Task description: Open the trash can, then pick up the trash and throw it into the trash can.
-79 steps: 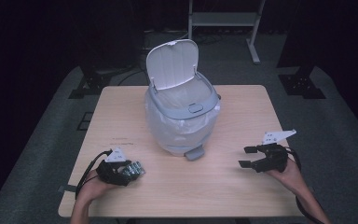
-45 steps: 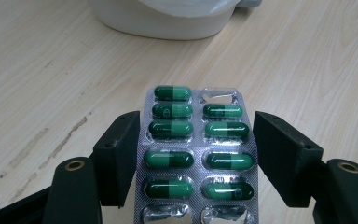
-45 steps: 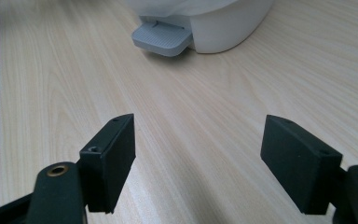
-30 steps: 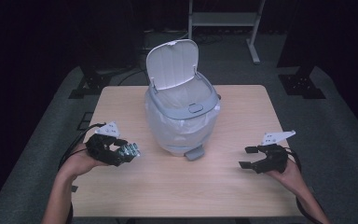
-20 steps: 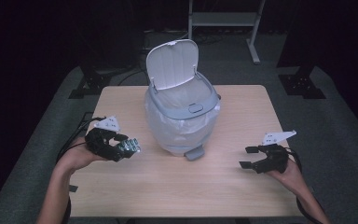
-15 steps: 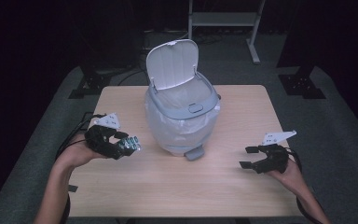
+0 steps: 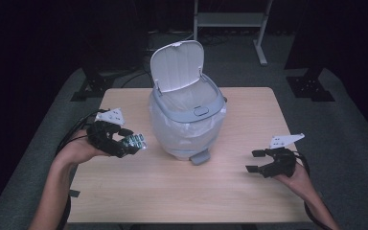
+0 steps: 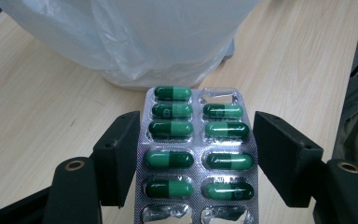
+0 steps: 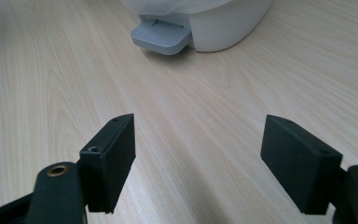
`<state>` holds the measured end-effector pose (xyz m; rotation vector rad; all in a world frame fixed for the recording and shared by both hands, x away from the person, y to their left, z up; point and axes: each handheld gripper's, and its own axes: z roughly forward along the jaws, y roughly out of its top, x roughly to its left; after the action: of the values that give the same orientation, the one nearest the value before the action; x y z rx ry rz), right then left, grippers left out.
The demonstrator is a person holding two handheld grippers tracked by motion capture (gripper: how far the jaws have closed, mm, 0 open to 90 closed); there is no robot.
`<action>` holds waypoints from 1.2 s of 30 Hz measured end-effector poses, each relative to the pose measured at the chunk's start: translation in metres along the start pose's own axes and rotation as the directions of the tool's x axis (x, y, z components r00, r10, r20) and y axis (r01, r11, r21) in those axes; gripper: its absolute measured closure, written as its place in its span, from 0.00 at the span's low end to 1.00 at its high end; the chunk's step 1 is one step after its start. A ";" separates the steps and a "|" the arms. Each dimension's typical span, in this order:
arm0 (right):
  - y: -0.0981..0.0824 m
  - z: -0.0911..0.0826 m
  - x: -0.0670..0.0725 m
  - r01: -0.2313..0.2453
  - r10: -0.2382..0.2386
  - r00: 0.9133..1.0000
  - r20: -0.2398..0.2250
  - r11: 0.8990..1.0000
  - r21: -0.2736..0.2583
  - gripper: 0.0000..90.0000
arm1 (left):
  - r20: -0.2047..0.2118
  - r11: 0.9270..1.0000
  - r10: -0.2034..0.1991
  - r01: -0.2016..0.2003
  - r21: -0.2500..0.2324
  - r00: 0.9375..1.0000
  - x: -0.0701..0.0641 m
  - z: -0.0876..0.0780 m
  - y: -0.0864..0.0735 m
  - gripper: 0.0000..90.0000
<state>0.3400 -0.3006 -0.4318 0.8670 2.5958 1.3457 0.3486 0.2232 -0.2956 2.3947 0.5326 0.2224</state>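
Left gripper view: silver foil blister pack of green capsules (image 8: 196, 158) clamped between left gripper (image 8: 196, 163) jaws, long axis along jaws; white plastic-lined pedal bin (image 8: 135, 42) straight ahead. Right gripper (image 9: 198, 163) wide open, empty, farther off.

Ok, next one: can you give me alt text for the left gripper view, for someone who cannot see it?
A blister pack of green capsules sits gripped between the left gripper's two black jaws, several pockets already empty. Beyond it stands the base of a white bin lined with a clear plastic bag, on a light wooden table.
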 end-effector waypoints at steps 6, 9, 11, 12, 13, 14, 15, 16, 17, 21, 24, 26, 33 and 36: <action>0.001 0.001 0.000 0.003 -0.003 1.000 -0.001 1.000 0.002 0.28 | 0.002 1.000 -0.002 0.002 0.004 1.000 0.002 -0.006 0.006 0.37; 0.001 0.000 0.000 0.007 -0.007 1.000 0.002 1.000 0.004 0.28 | 0.003 1.000 -0.009 0.009 0.001 1.000 0.004 -0.009 0.009 0.37; 0.001 -0.001 0.001 0.009 -0.009 1.000 0.003 1.000 0.001 0.28 | 0.005 1.000 -0.009 0.009 -0.004 1.000 0.005 -0.011 0.011 0.37; 0.001 -0.001 0.001 0.006 -0.006 1.000 0.002 1.000 0.000 0.28 | 0.003 1.000 -0.010 0.010 -0.001 1.000 0.005 -0.012 0.012 0.37; 0.001 -0.002 0.001 0.010 -0.010 1.000 0.005 1.000 -0.001 0.28 | 0.002 1.000 -0.012 0.012 -0.002 1.000 0.006 -0.012 0.013 0.37; 0.000 -0.002 0.001 0.007 -0.007 1.000 0.004 1.000 -0.003 0.28 | 0.000 1.000 -0.009 0.009 -0.002 1.000 0.006 -0.013 0.015 0.37; 0.001 -0.003 0.001 0.006 -0.006 1.000 0.003 1.000 -0.005 0.28 | 0.000 1.000 -0.007 0.007 0.001 1.000 0.006 -0.014 0.016 0.37; 0.001 -0.003 0.001 0.006 -0.006 1.000 0.003 1.000 -0.005 0.28 | -0.002 1.000 -0.006 0.006 0.000 1.000 0.006 -0.015 0.018 0.37; 0.001 -0.003 0.001 0.006 -0.006 1.000 0.002 1.000 -0.006 0.28 | 0.000 1.000 -0.009 0.009 -0.004 1.000 0.006 -0.015 0.020 0.37; 0.001 0.000 0.001 0.012 -0.012 1.000 -0.001 1.000 0.001 0.28 | -0.003 1.000 0.006 -0.006 0.004 1.000 0.007 -0.020 0.029 0.37; 0.002 0.001 0.001 0.013 -0.013 1.000 -0.002 1.000 0.004 0.28 | -0.011 1.000 0.009 -0.009 0.002 1.000 0.009 -0.025 0.037 0.37; 0.002 0.001 0.001 0.012 -0.012 1.000 -0.003 1.000 0.006 0.28 | -0.016 1.000 0.011 -0.011 -0.001 1.000 0.009 -0.028 0.043 0.37; 0.001 0.003 0.000 0.009 -0.009 1.000 -0.009 1.000 0.010 0.28 | -0.019 0.999 0.035 -0.035 0.004 0.999 0.007 -0.034 0.056 0.37; 0.000 0.003 0.000 0.008 -0.008 1.000 -0.009 1.000 0.014 0.28 | -0.013 0.999 0.043 -0.043 0.005 0.999 0.005 -0.034 0.059 0.37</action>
<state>0.3409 -0.2979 -0.4338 0.8541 2.6161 1.3343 0.3622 0.2037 -0.2312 2.4121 0.4886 0.2556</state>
